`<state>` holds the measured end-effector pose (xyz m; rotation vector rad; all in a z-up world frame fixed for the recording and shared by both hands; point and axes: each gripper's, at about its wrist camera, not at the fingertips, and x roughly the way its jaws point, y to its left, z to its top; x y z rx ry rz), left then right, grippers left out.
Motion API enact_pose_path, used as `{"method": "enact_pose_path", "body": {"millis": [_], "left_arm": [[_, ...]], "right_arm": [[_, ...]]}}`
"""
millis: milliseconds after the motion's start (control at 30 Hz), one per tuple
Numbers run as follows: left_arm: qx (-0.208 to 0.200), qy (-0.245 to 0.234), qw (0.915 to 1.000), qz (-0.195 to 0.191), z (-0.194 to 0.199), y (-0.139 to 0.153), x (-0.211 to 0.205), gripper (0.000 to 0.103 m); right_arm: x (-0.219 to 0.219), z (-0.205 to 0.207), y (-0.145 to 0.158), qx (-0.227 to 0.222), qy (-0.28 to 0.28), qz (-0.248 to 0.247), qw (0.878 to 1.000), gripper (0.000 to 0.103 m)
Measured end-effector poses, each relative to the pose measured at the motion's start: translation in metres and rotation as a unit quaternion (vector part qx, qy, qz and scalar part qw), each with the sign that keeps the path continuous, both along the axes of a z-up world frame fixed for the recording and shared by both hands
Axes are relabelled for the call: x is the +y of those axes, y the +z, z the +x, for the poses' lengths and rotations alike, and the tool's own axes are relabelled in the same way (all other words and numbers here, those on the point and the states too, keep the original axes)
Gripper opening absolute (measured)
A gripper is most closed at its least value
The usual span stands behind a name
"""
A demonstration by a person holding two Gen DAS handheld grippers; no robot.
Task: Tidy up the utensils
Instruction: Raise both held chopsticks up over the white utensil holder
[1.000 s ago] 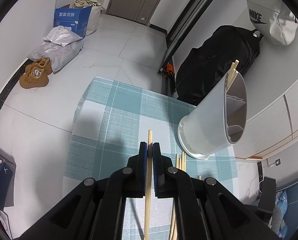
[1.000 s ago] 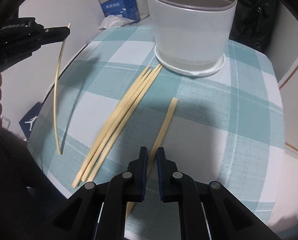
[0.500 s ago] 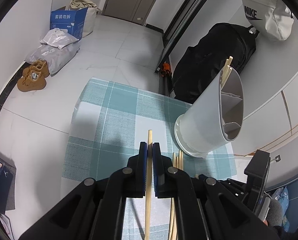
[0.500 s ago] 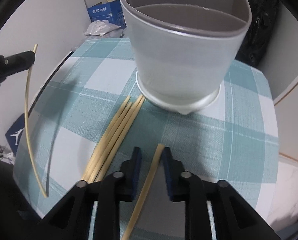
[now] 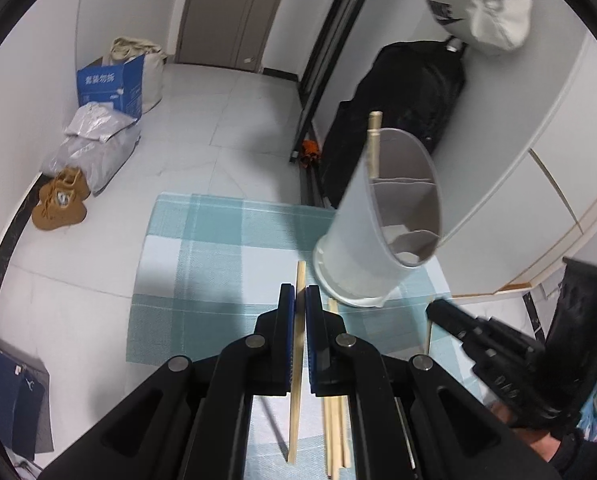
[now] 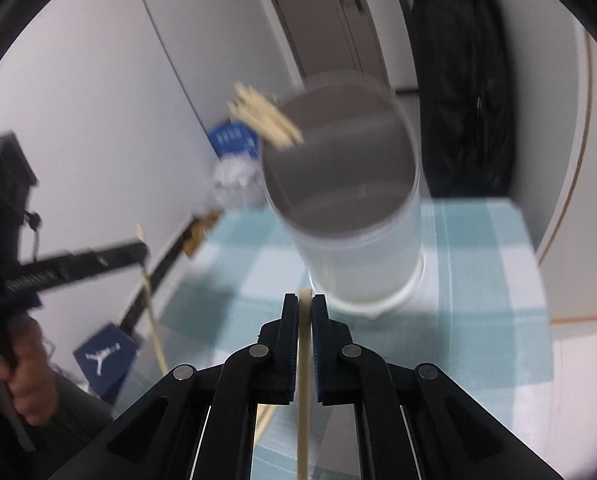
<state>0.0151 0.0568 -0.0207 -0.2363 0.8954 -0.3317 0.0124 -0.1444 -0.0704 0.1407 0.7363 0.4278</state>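
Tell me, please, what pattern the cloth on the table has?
The tablecloth is a teal-and-white check, seen best in the left wrist view.

Upper left: blue cardboard box, grey plastic bags, tan shoes; black bag right of centre.
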Motion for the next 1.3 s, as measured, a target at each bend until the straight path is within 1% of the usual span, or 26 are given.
{"method": "enact_pose_path", "body": {"millis": [67,200,333,600,767,933,1033,1233,1300], "left_arm": [[-0.002,-0.005,1.0000,0.002,-0.002,0.005,-0.005,0.001],[-0.017,-0.015,0.9997,0.010,-0.007,0.021,-0.017,0.001],[-0.031,-0.024,0.9991,0.013,-0.009,0.039,-0.029,0.001],[-0.055,-0.044,0.9970,0.032,-0.007,0.061,-0.052,0.001],[-0.061,-0.049,0.9962,0.037,-0.002,0.076,-0.058,0.001],[-0.070,-0.052,0.9955,0.037,0.004,0.096,-0.063,0.001],[-0.076,-0.058,0.9951,0.027,0.011,0.112,-0.065,0.001],[-0.081,-0.052,0.9950,0.027,0.031,0.128,-0.069,0.001],[-0.075,-0.049,0.9958,0.017,0.043,0.132,-0.068,0.001]], "right_arm": [[0.001,-0.002,0.009,-0.021,-0.001,0.018,1.000,0.006],[-0.015,-0.017,0.026,-0.059,-0.011,0.039,0.997,0.005],[-0.028,-0.021,0.039,-0.081,-0.021,0.055,0.995,0.005],[-0.035,-0.026,0.060,-0.118,-0.019,0.071,0.990,0.005],[-0.040,-0.021,0.081,-0.138,-0.018,0.072,0.988,0.005],[-0.045,-0.008,0.107,-0.157,-0.017,0.074,0.985,0.005],[-0.049,0.003,0.129,-0.169,-0.013,0.077,0.983,0.005],[-0.053,0.034,0.159,-0.169,-0.009,0.075,0.983,0.005],[-0.053,0.044,0.166,-0.169,-0.010,0.072,0.983,0.005]]}}
